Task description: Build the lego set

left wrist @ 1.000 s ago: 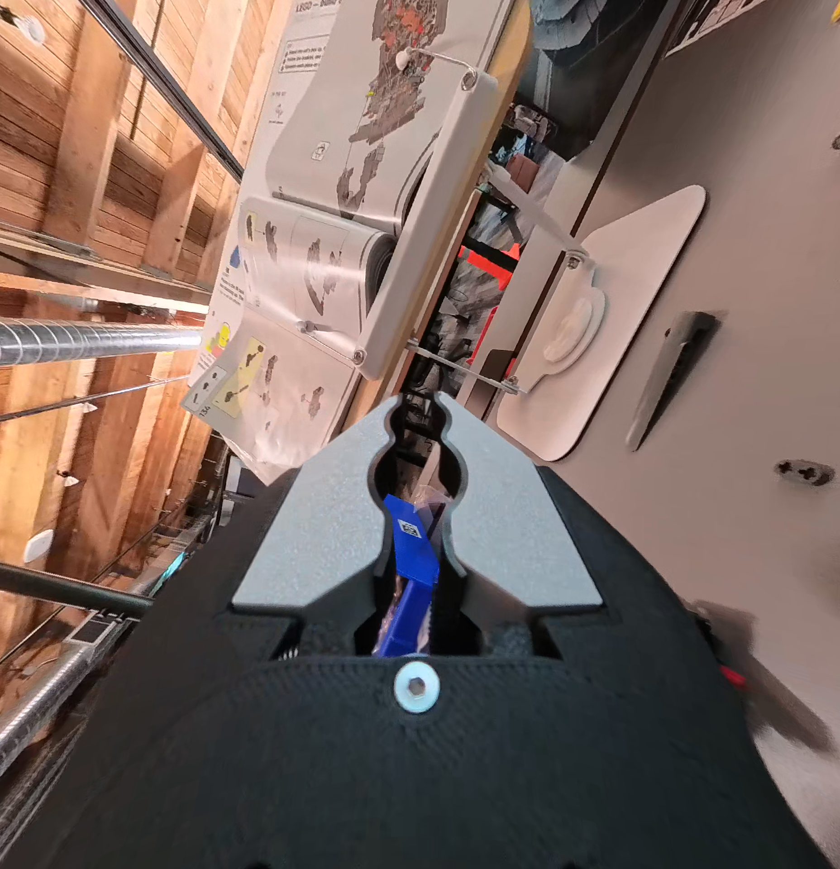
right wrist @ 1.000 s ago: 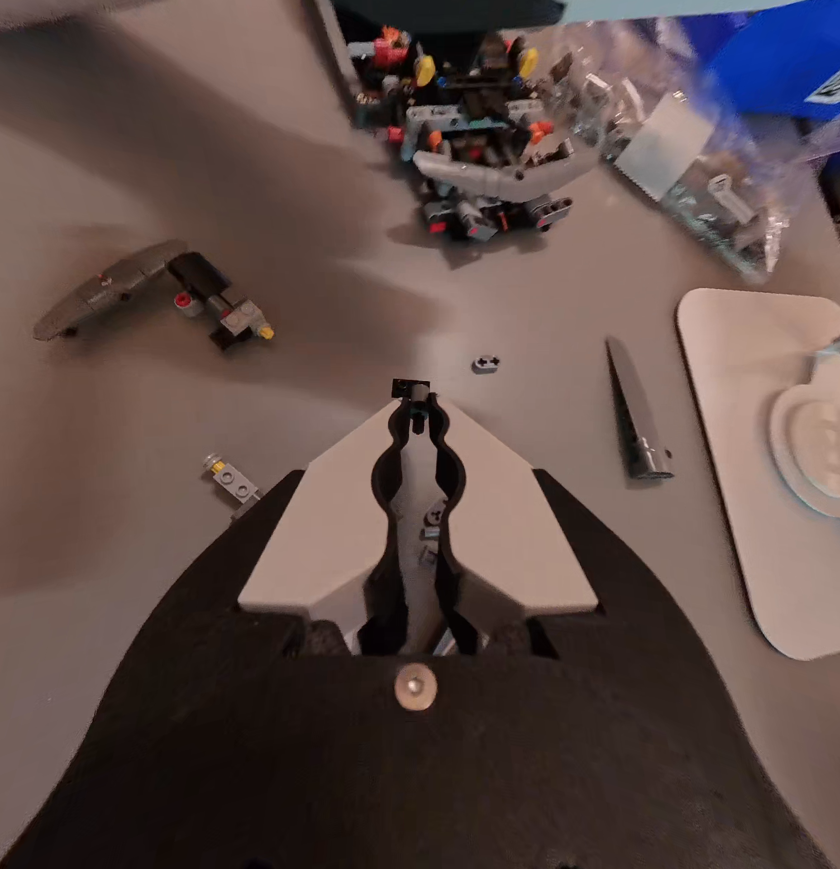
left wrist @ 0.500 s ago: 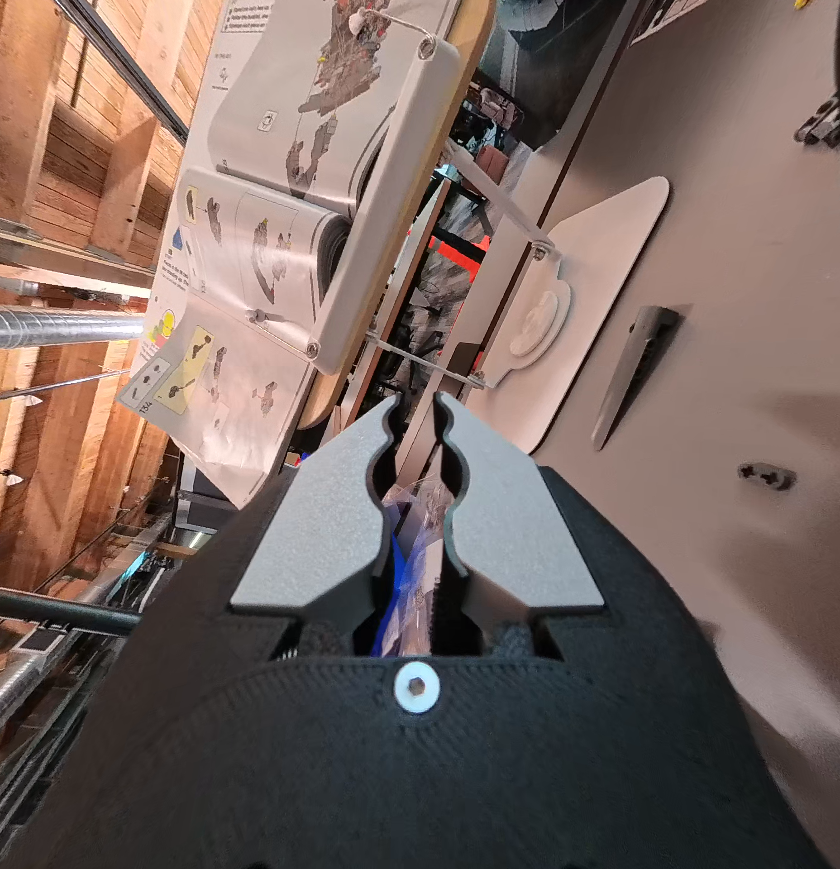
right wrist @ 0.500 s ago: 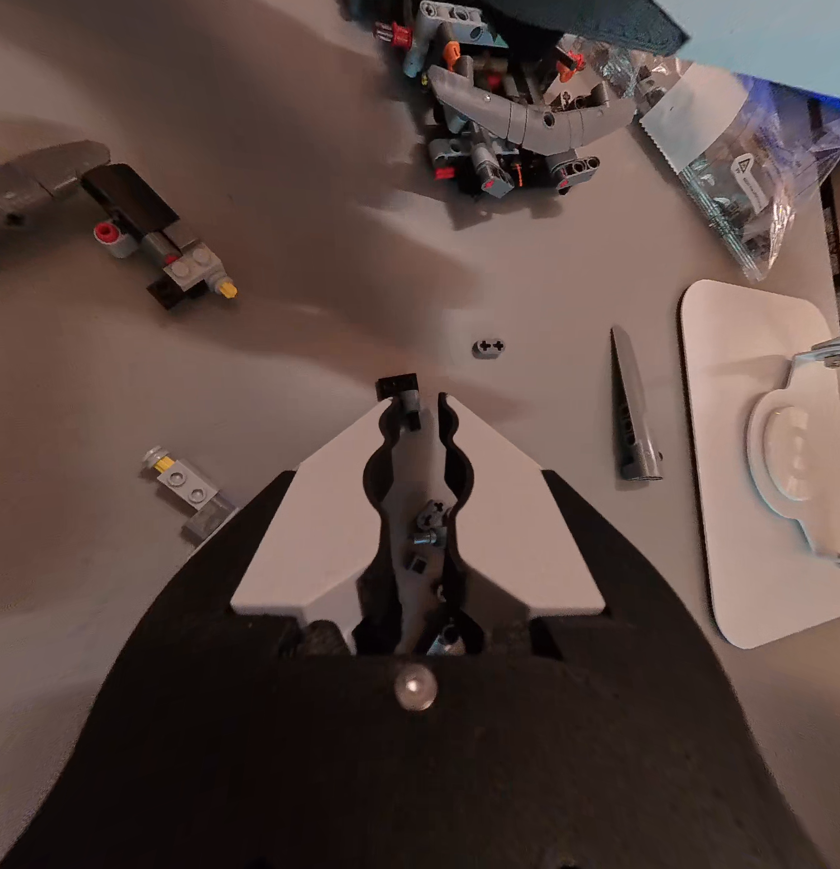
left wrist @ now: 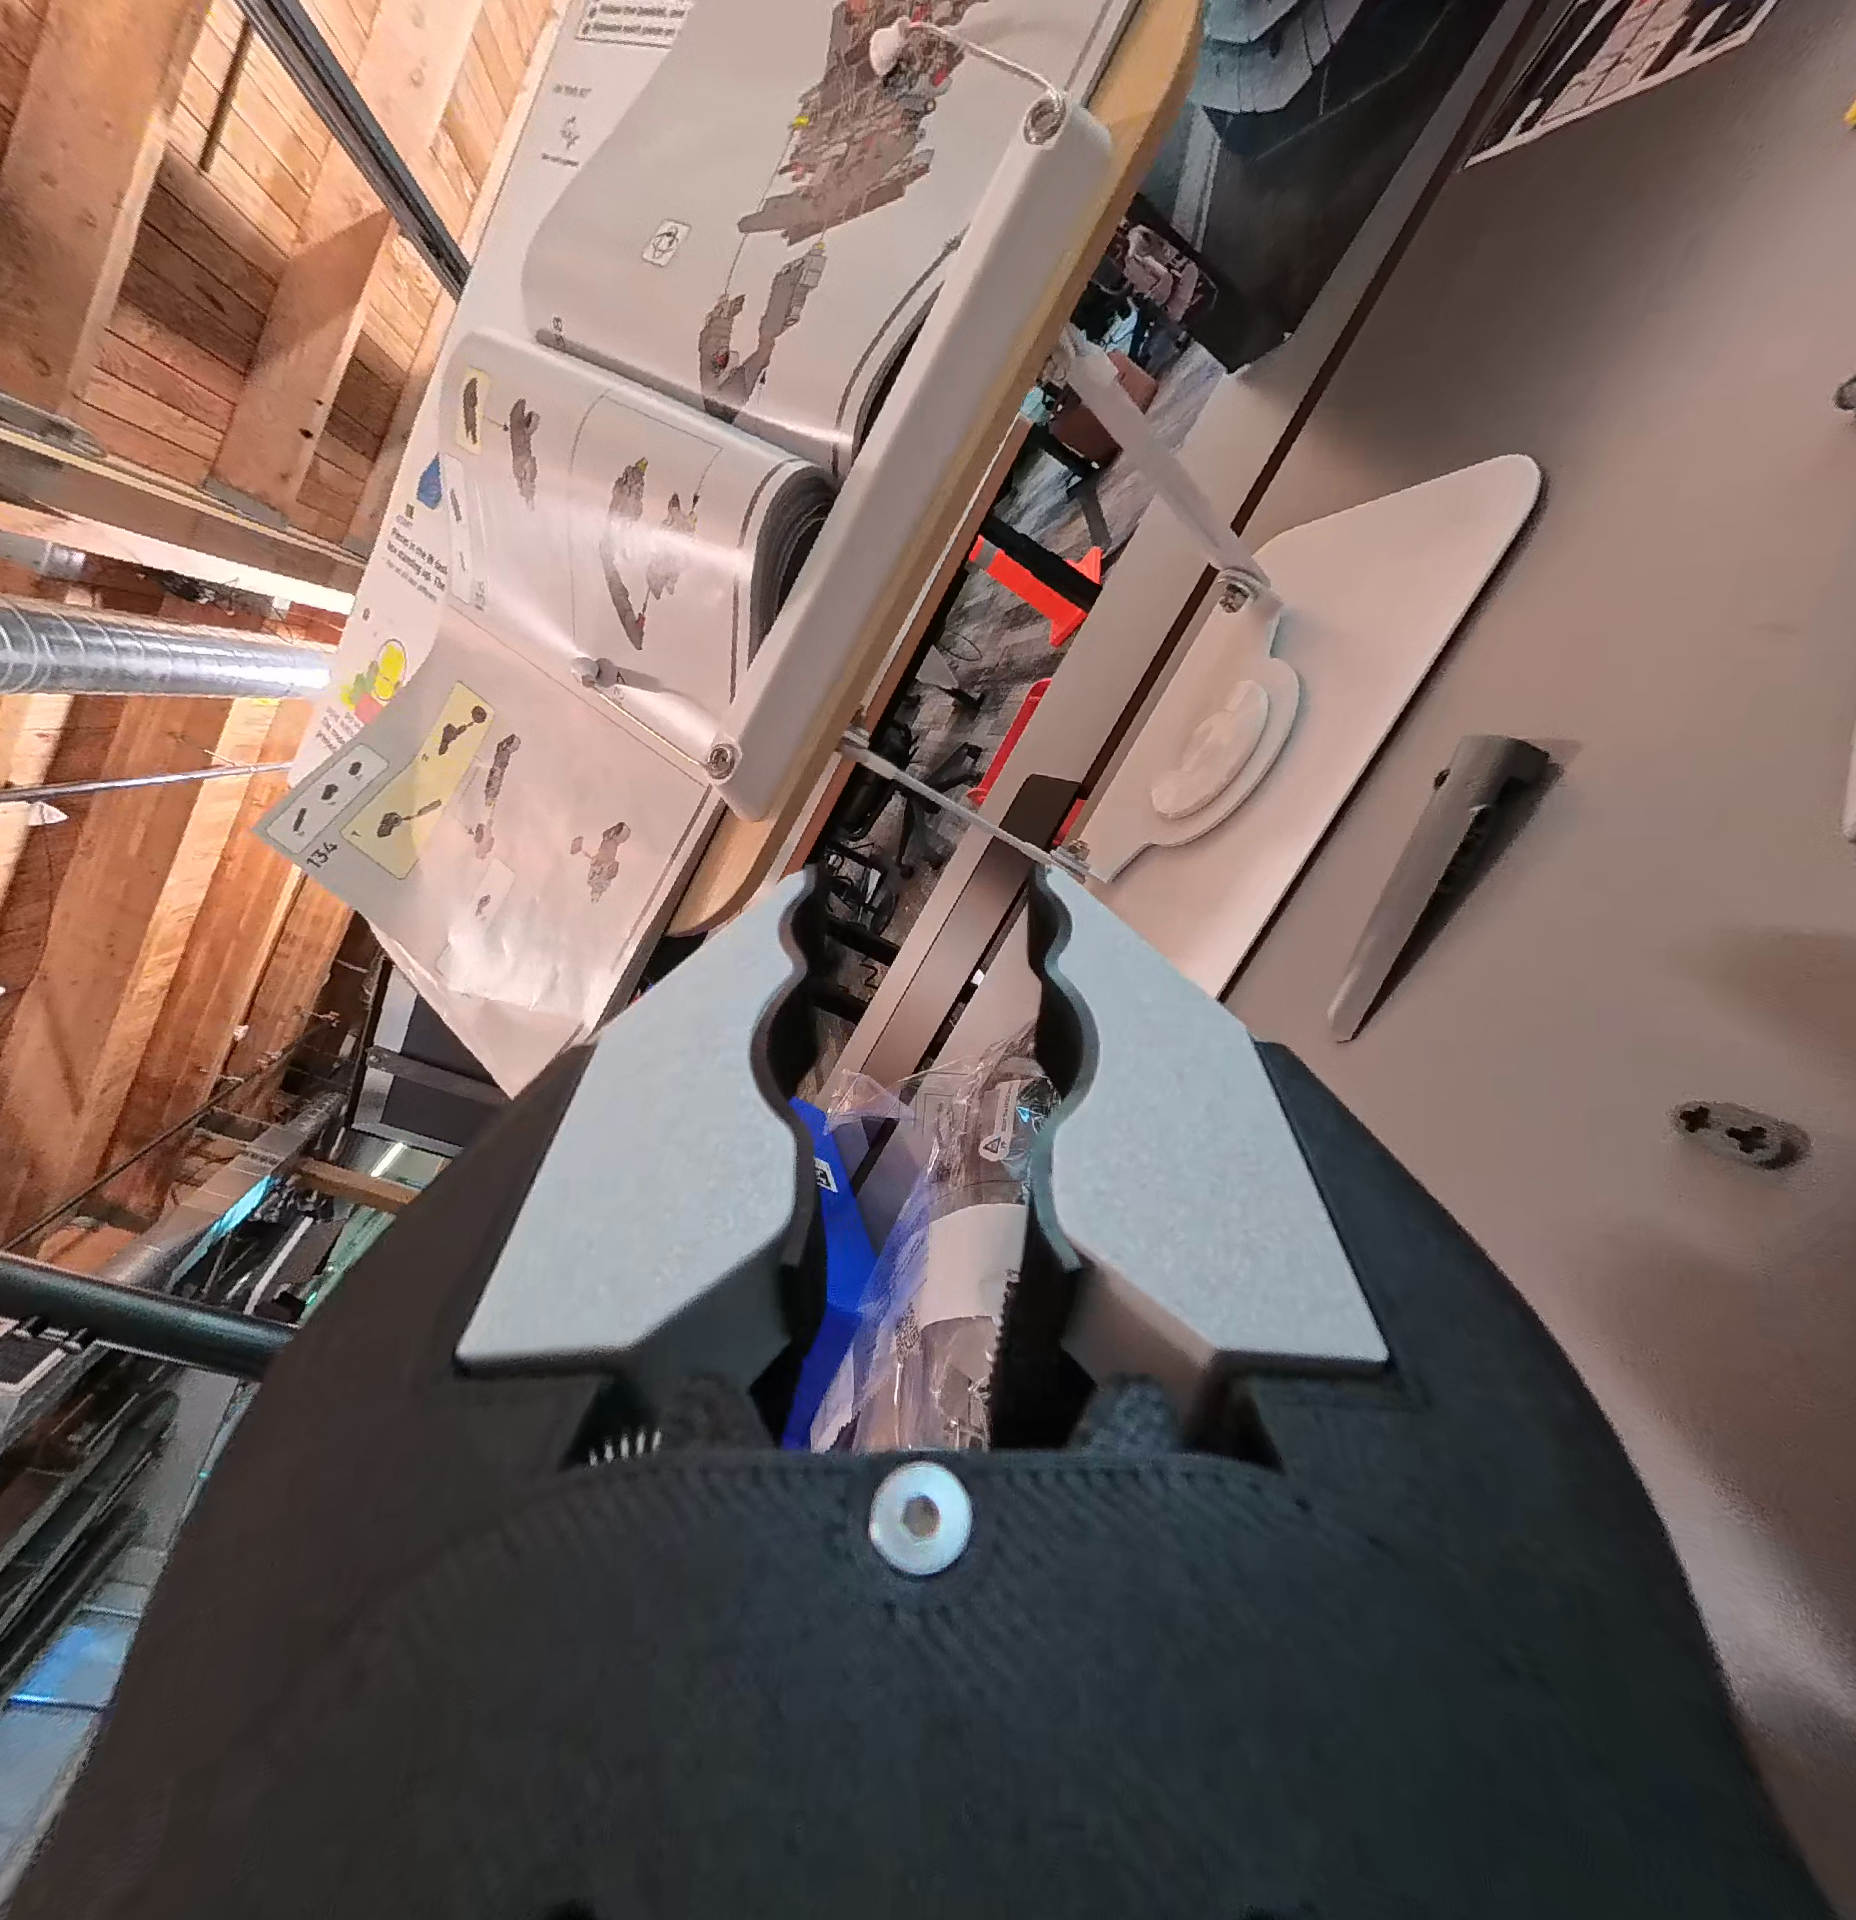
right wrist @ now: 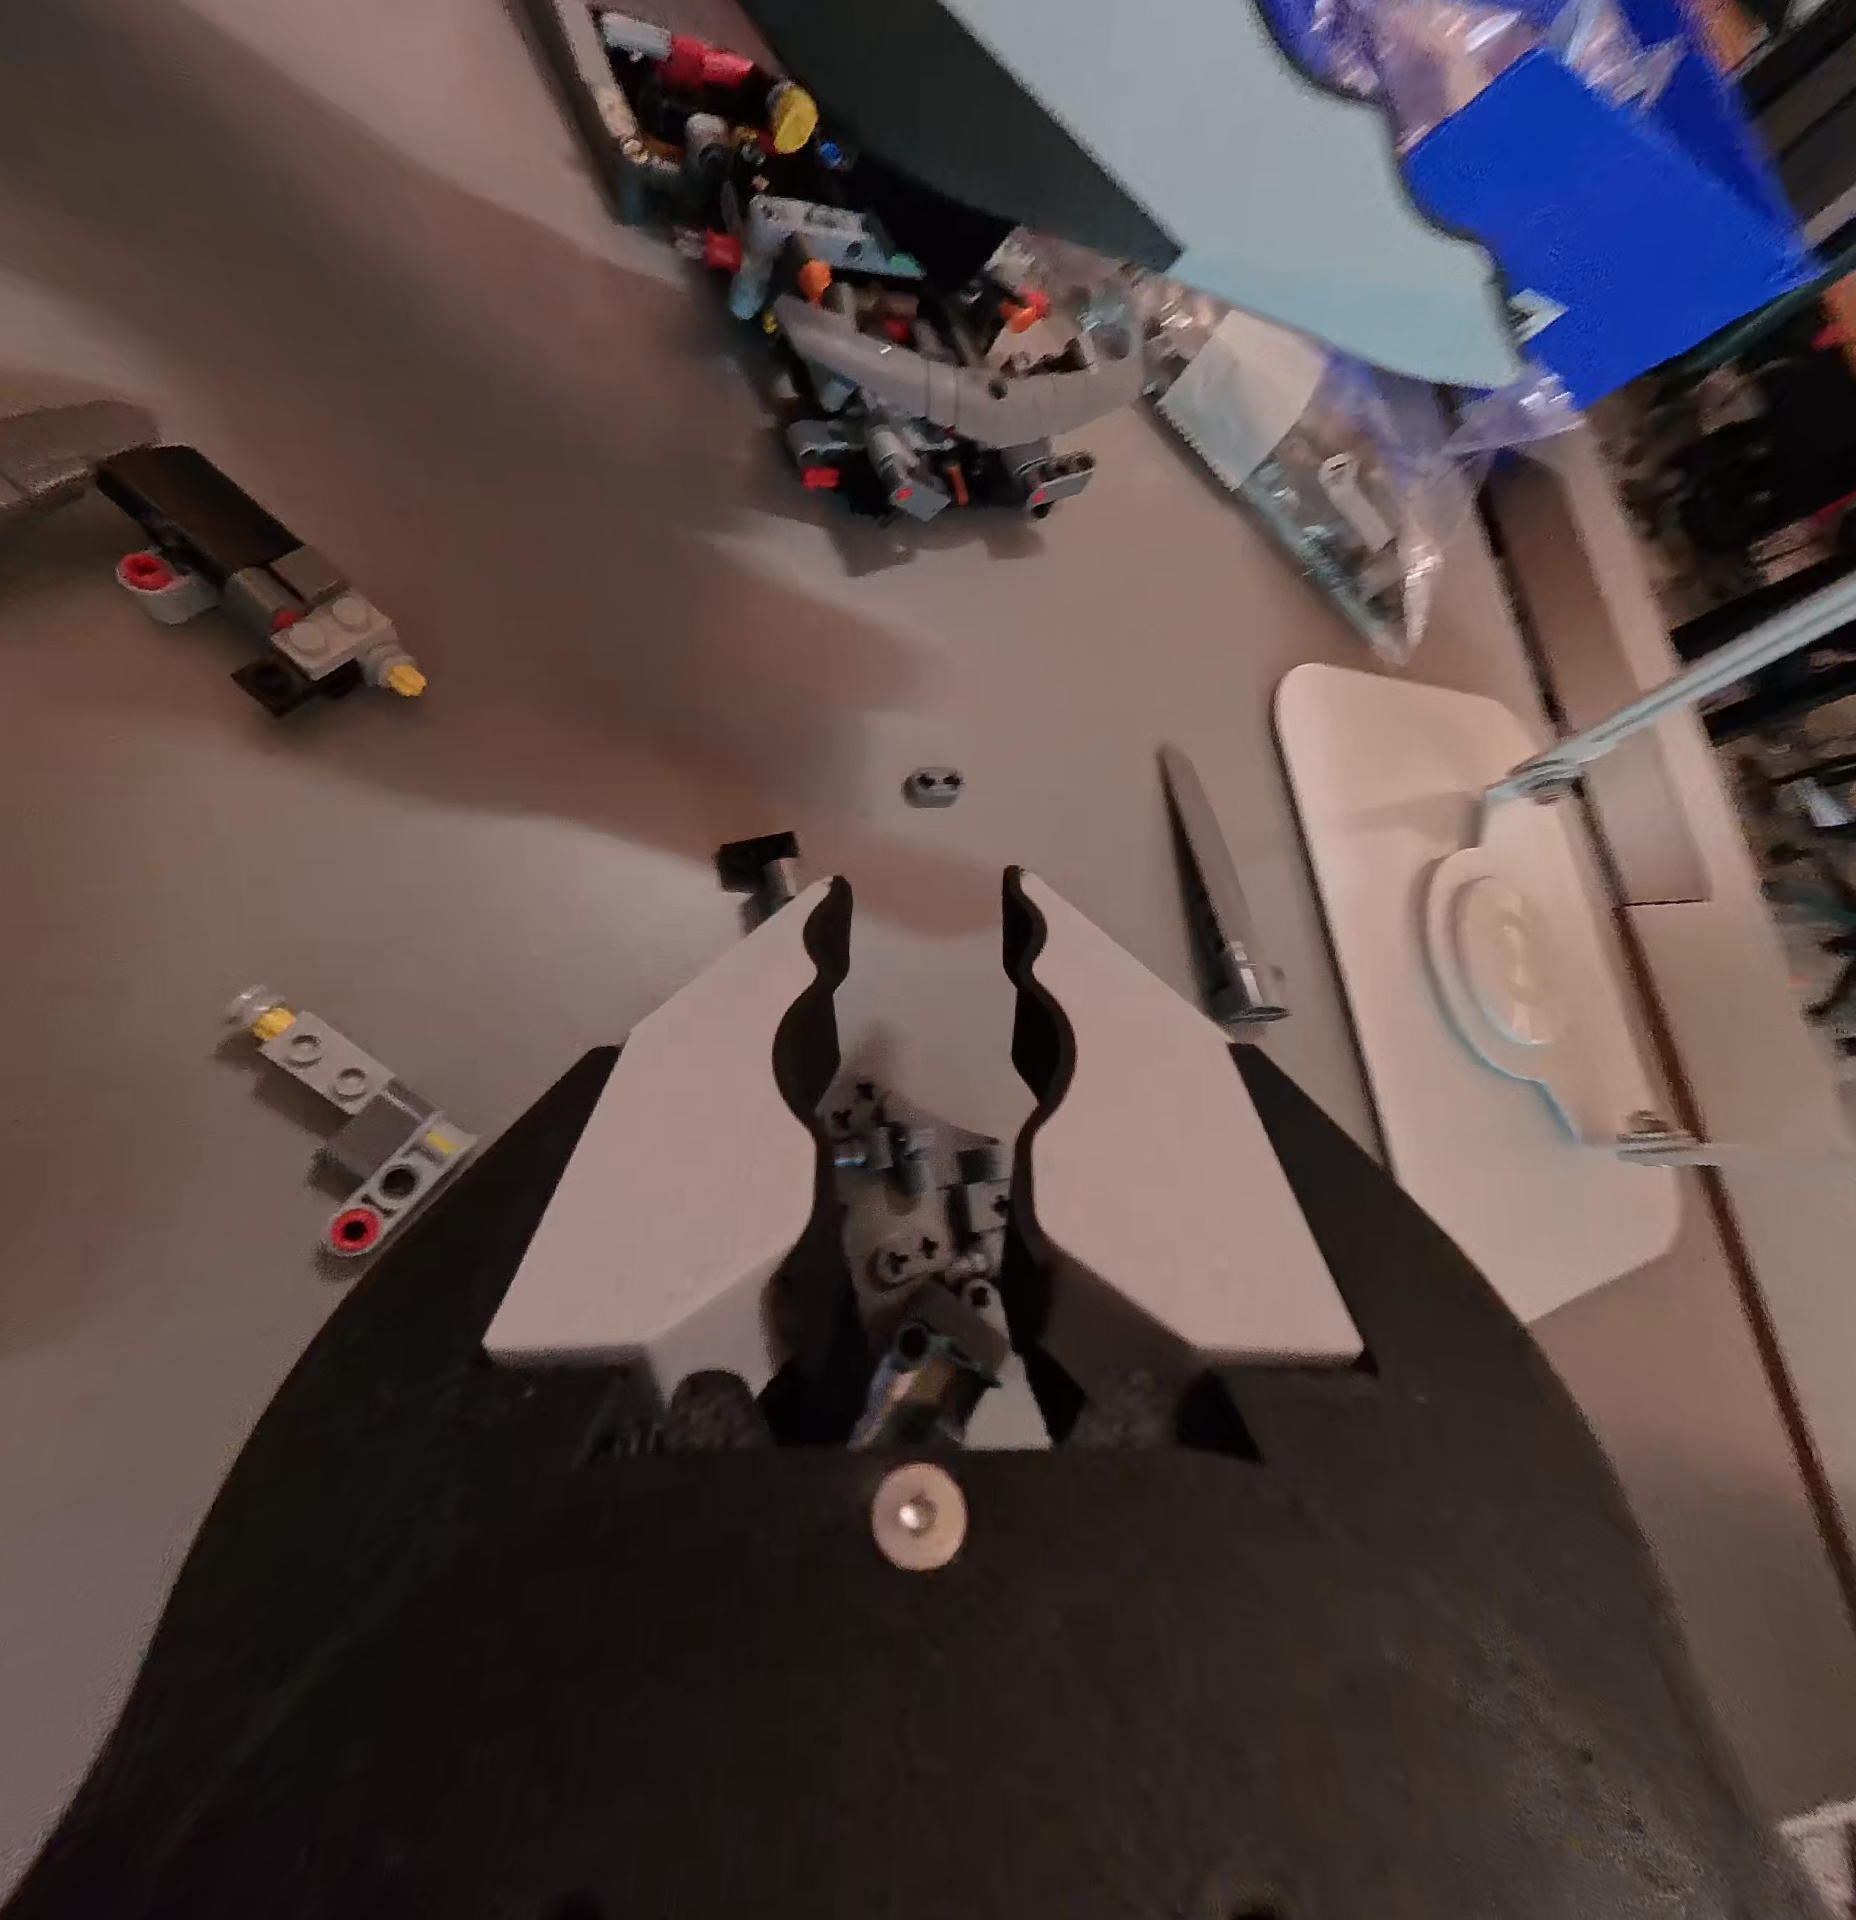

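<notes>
Beside the left tool (left wrist: 919, 894), jaws spread and empty, a clear plastic bag (left wrist: 945, 1226) lies behind, likely light and crinkly. Rightward, the right tool (right wrist: 924, 888) gapes over the surface (right wrist: 591, 914), nearest a small black piece (right wrist: 758, 868).

A grey desk (right wrist: 488, 883) fills the right wrist view, its surface crossed by broad soft shadows and a paler lit patch near the middle; past the desk's far edge lie dark, blurred office chairs and red-orange frames (left wrist: 1038, 582); the left wrist view shows wooden beams and planks (left wrist: 124, 260) in warm light, a ribbed silver duct (left wrist: 124, 660) and a dark metal bar (left wrist: 93, 1299).
</notes>
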A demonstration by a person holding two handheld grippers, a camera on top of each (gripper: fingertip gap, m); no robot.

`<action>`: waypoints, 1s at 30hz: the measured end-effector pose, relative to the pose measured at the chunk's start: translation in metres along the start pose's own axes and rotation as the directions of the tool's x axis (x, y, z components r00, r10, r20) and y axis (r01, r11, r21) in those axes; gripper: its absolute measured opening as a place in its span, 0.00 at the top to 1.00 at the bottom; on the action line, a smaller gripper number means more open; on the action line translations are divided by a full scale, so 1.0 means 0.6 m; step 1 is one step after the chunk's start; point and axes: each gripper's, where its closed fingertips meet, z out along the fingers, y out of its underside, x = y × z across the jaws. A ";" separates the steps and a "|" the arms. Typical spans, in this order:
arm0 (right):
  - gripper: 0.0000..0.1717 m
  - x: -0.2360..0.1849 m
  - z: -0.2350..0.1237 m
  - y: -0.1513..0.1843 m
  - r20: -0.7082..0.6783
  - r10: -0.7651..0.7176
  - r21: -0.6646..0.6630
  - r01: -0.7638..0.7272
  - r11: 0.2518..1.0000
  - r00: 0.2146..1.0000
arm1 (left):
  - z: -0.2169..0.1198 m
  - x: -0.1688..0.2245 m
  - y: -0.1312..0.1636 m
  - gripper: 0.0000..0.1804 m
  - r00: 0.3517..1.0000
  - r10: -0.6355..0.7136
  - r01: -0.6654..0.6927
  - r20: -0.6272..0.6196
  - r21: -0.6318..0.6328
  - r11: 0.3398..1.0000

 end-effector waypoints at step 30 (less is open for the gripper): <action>0.84 0.147 -0.112 -0.004 -0.461 0.013 0.187 0.083 0.979 0.887 | 0.003 -0.003 0.005 0.74 0.998 -0.048 0.047 0.045 0.022 0.999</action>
